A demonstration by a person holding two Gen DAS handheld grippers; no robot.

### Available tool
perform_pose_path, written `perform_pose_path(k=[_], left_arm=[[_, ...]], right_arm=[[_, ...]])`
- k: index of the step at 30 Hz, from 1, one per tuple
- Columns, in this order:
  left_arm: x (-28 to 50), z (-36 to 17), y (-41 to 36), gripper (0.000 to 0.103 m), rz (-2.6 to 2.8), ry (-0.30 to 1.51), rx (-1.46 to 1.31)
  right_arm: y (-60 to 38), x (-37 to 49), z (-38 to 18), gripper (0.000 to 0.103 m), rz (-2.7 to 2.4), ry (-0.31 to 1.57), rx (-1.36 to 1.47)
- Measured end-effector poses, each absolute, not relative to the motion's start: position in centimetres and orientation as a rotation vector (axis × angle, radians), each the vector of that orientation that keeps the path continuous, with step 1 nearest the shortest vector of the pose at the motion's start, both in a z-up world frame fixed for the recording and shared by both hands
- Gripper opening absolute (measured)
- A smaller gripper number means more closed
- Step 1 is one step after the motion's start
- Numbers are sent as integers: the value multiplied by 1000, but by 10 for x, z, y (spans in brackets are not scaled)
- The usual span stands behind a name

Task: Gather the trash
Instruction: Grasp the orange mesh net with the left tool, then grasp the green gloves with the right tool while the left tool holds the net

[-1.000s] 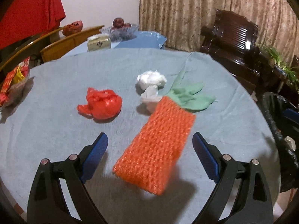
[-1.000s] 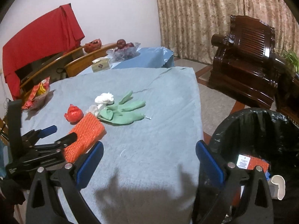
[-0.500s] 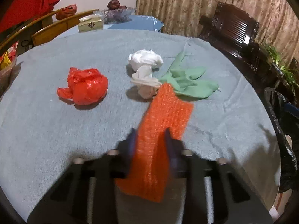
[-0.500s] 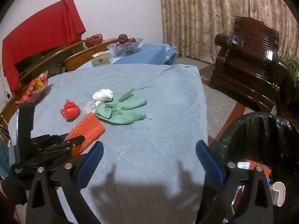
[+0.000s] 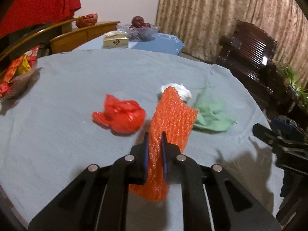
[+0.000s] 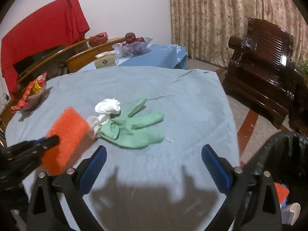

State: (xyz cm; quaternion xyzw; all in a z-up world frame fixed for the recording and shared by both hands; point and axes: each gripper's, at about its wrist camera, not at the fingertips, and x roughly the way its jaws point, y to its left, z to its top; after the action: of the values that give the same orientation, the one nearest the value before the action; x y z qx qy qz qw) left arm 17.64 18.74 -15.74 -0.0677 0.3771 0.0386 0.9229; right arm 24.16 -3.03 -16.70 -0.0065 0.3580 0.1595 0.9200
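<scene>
One piece grabbed: left claw (image 5: 155,150) clenched on orange net (image 5: 172,119), right claw (image 6: 154,165) released; red bag (image 5: 121,117), tissue (image 6: 107,106), gloves (image 6: 138,132) left mid-frame on bench (image 6: 173,88)

Round table under blue-grey cloth (image 6: 173,88); glass fruit bowl (image 6: 132,46) with red apples on the far blue-clothed table (image 6: 159,57), tissue box (image 6: 106,60) just beside it; dark wooden armchair (image 6: 265,61) right; beige curtains (image 6: 221,19) behind; red cloth (image 6: 42,32) draped at left.
</scene>
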Motion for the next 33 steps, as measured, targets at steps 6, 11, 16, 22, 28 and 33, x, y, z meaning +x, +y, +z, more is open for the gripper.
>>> perform_pose_path(k=[6, 11, 16, 22, 28, 33], left_arm=[[192, -152, 195, 10, 115, 752, -135], [202, -156, 194, 10, 121, 755, -128], [207, -158, 194, 10, 121, 757, -130], [210, -159, 195, 11, 119, 762, -131], [209, -160, 193, 11, 117, 762, -133], [205, -155, 191, 11, 113, 755, -130]], right_arm=[[-11, 274, -185, 96, 312, 775, -37], [2, 291, -199, 93, 308, 818, -64], [8, 303, -212, 88, 331, 881, -67], [12, 299, -214, 70, 363, 875, -72], [17, 289, -209, 29, 466, 888, -38], [13, 277, -200, 24, 503, 880, 10]])
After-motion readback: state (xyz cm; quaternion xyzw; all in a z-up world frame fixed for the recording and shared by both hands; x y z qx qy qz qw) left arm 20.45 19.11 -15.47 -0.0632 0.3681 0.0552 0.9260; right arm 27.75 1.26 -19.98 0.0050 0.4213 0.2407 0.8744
